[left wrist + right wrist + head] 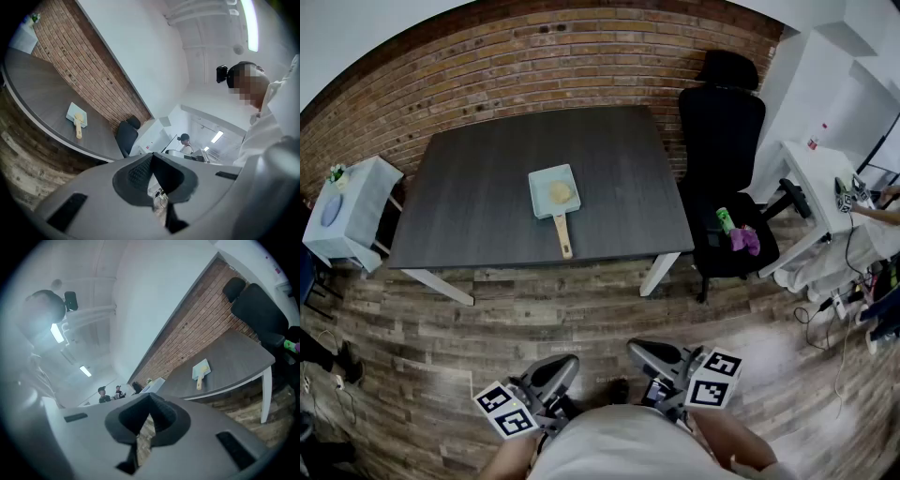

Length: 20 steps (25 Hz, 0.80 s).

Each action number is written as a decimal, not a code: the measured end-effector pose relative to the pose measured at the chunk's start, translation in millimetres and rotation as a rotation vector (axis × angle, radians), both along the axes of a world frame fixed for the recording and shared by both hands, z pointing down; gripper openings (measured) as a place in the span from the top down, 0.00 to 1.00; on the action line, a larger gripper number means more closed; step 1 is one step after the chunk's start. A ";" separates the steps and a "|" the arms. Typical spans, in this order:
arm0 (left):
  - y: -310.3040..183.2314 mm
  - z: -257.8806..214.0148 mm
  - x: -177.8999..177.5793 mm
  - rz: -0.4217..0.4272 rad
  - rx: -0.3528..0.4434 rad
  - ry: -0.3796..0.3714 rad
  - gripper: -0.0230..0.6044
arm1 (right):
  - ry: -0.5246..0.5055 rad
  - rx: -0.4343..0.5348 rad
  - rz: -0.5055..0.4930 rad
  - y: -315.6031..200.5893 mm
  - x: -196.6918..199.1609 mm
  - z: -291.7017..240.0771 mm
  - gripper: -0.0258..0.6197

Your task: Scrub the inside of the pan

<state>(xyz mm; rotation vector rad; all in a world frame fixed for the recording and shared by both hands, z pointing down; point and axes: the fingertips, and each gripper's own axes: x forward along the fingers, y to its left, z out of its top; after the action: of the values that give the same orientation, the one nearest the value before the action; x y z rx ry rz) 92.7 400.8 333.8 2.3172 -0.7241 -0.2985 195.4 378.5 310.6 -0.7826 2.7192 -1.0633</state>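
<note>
A pale blue square pan (553,190) with a wooden handle (563,236) lies on the dark table (487,197), with a yellowish pad (560,192) inside it. The pan (76,115) is small and far off in the left gripper view, and the pan (201,369) shows just as far off in the right gripper view. Both grippers are held low, close to the person's body and well short of the table. My left gripper (551,373) is shut with nothing in it. My right gripper (654,356) is also shut and empty.
A black office chair (722,141) stands at the table's right end with green and pink items (736,234) on its seat. A small white side table (352,211) is at the left, a white desk (825,187) at the right. Wooden floor (581,319) lies between me and the table.
</note>
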 end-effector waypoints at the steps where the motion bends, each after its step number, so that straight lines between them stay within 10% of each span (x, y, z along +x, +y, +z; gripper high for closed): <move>1: -1.1 0.8 3.2 -0.003 -0.004 0.001 0.95 | 0.008 0.004 -0.002 -1.7 3.5 0.3 0.94; 20: -35.2 8.5 17.2 -0.076 -0.063 0.019 0.95 | 0.122 0.049 -0.068 -48.1 22.8 18.5 0.94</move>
<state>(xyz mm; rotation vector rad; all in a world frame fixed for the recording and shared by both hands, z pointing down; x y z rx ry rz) 109.9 365.6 342.4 2.2278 -0.8023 -0.3271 218.2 330.4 329.2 -0.7770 2.8816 -0.9882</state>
